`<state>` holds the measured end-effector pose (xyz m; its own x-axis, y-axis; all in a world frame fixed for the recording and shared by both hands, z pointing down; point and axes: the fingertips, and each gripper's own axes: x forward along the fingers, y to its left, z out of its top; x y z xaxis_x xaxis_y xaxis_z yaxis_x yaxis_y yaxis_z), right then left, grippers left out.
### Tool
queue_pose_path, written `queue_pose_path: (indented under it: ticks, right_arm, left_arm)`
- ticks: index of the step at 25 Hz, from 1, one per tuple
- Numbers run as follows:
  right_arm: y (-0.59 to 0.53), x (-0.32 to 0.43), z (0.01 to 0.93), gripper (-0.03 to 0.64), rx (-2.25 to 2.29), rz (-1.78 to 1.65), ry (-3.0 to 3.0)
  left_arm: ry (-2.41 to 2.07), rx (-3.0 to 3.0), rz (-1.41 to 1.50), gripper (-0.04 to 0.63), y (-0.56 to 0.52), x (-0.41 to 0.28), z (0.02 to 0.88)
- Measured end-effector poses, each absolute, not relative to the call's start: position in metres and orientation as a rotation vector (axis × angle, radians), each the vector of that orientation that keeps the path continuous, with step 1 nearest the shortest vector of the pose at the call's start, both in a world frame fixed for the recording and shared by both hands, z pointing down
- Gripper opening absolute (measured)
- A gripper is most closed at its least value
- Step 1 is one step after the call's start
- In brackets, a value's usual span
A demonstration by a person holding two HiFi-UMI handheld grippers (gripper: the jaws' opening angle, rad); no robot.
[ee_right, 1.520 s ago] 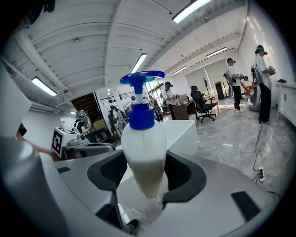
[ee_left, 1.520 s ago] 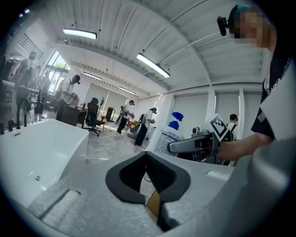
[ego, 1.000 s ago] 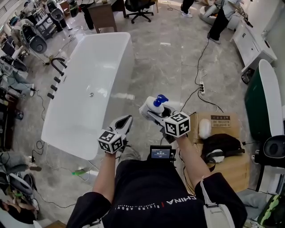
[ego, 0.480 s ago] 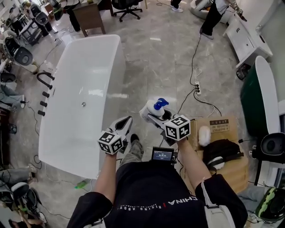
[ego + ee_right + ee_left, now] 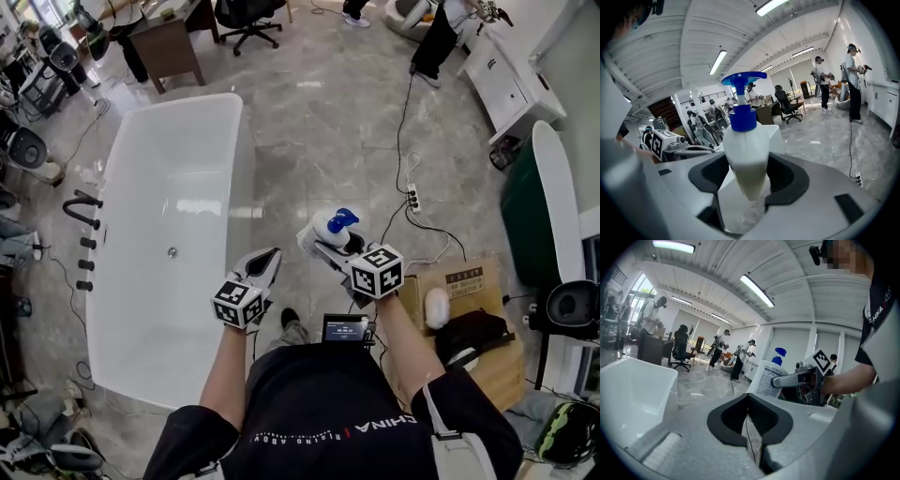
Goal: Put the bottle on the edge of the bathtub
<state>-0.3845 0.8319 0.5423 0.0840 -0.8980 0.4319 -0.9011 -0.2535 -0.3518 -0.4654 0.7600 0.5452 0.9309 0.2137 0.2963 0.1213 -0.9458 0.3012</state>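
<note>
Your right gripper (image 5: pixel 325 240) is clamped on the bottle (image 5: pixel 328 226). In the right gripper view its jaws (image 5: pixel 749 183) press on both sides of the white body (image 5: pixel 745 154), with the blue pump top pointing up and away from you. In the head view the bottle sits just right of the frame's centre, held over the grey floor (image 5: pixel 328 122). It is to the right of the bathtub (image 5: pixel 246 169) and clear of its rim.

Your left gripper (image 5: pixel 264 265) hangs at the lower centre of the head view, just beside the tub's near right corner. Its jaws are together with nothing between them, as the left gripper view (image 5: pixel 749 416) shows. That view also shows the tub wall (image 5: pixel 637 380) at the left of the frame and the bottle (image 5: pixel 764 378) in the other gripper at the centre right.

A cardboard box (image 5: pixel 469 272) lies at the lower right of the head view, and a power strip (image 5: pixel 412 199) lies on the floor above it.
</note>
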Motion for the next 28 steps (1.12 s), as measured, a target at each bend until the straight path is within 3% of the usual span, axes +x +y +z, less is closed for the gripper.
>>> queue_pose_path:
  ticks: [11, 28]
  right_arm:
    - [0.776, -0.295, 0.545, 0.258, 2.323, 0.942, -1.845]
    - [0.677, -0.054, 0.539, 0.258, 2.212, 0.877, -1.963]
  left_arm:
    - [0.324, 2.759, 0.516, 0.009, 0.702, -0.376, 0.554]
    - [0.180, 2.813, 0.514, 0.009, 0.602, -0.133, 0.540]
